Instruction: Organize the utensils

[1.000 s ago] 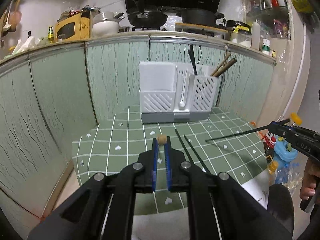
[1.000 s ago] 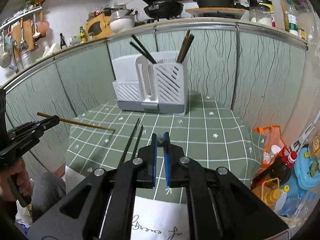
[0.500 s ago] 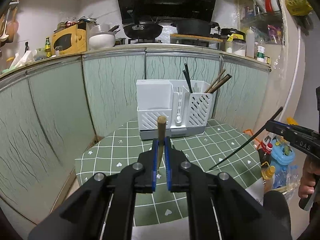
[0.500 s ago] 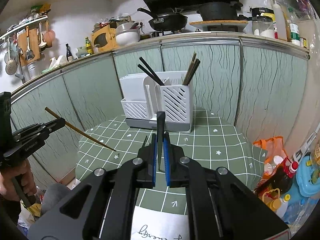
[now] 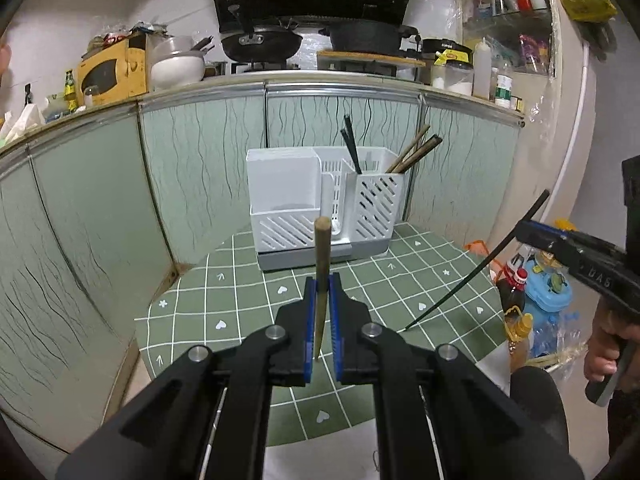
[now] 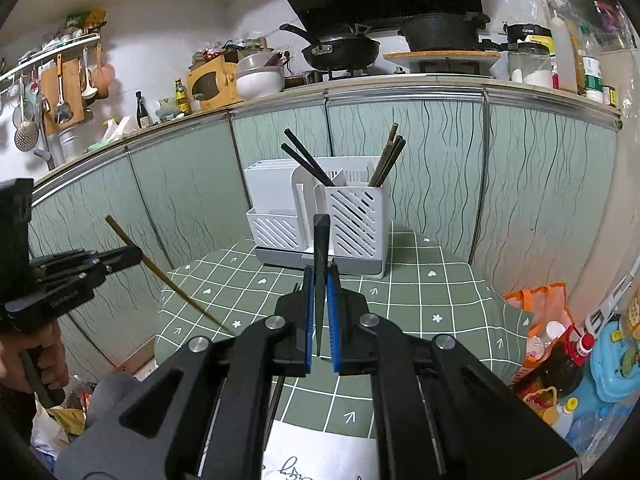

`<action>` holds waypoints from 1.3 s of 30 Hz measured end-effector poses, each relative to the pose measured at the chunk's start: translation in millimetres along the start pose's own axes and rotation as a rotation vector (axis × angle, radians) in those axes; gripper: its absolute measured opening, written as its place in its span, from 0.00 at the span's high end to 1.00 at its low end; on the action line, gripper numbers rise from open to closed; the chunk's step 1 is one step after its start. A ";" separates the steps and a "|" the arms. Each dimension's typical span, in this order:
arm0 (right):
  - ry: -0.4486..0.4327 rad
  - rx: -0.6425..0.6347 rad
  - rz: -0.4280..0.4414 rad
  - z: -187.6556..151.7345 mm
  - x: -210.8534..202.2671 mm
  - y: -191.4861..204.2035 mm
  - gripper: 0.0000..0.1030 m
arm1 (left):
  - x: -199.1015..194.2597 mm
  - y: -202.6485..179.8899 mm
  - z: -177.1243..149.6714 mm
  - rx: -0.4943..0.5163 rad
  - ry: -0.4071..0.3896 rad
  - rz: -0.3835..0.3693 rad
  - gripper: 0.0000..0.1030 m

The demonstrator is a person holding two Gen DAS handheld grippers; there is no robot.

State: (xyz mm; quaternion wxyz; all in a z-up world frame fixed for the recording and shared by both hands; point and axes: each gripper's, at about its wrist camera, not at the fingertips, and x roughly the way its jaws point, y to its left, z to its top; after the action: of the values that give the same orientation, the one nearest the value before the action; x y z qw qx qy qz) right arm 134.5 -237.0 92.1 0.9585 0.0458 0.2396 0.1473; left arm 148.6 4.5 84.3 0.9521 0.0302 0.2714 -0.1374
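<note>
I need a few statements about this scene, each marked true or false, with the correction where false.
1. The left tool grips a brown chopstick. True.
2. The right tool is open and holds nothing. False: it is shut on a black chopstick.
3. The white holder already has chopsticks in it. True.
4. The holder lies tipped on its side. False: it stands upright on the green cloth.
</note>
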 end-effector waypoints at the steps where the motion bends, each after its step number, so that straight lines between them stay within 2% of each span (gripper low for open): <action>1: 0.000 -0.001 0.001 0.3 -0.2 0.3 0.94 | 0.7 0.5 -1.2 -0.002 -0.001 0.002 0.92; 4: 0.000 -0.006 0.001 3.3 -0.1 0.2 0.94 | 0.1 0.5 -1.6 -0.004 -0.008 0.006 0.92; 10: 0.000 -0.011 0.003 14.6 -0.9 -3.8 0.94 | 1.3 3.5 12.1 -0.017 -0.010 -0.047 0.92; 14: 0.010 -0.023 0.003 28.4 0.5 -7.9 0.94 | 5.3 -2.9 26.0 0.028 -0.013 -0.077 0.92; 18: 0.031 -0.050 0.009 40.5 4.9 -9.2 0.94 | 10.8 -8.9 45.0 0.068 -0.032 -0.120 0.92; 22: 0.038 -0.069 0.029 53.0 5.9 -10.0 0.94 | 18.5 -9.4 62.3 0.062 -0.046 -0.156 0.92; 32: 0.004 -0.100 0.063 99.0 1.5 -13.3 0.94 | 24.5 -27.3 115.4 0.096 -0.095 -0.230 0.92; 35: -0.006 -0.103 0.066 112.7 2.3 -16.3 0.94 | 27.3 -33.2 129.7 0.112 -0.100 -0.269 0.92; 39: -0.014 -0.109 0.069 131.4 5.0 -20.1 0.94 | 35.5 -36.5 150.4 0.118 -0.100 -0.285 0.92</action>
State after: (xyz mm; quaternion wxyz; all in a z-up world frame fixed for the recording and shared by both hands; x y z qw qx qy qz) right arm 206.1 -257.0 202.5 0.9556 0.0028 0.2226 0.1929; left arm 243.9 -59.2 194.3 0.9319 0.0406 0.2167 -0.2881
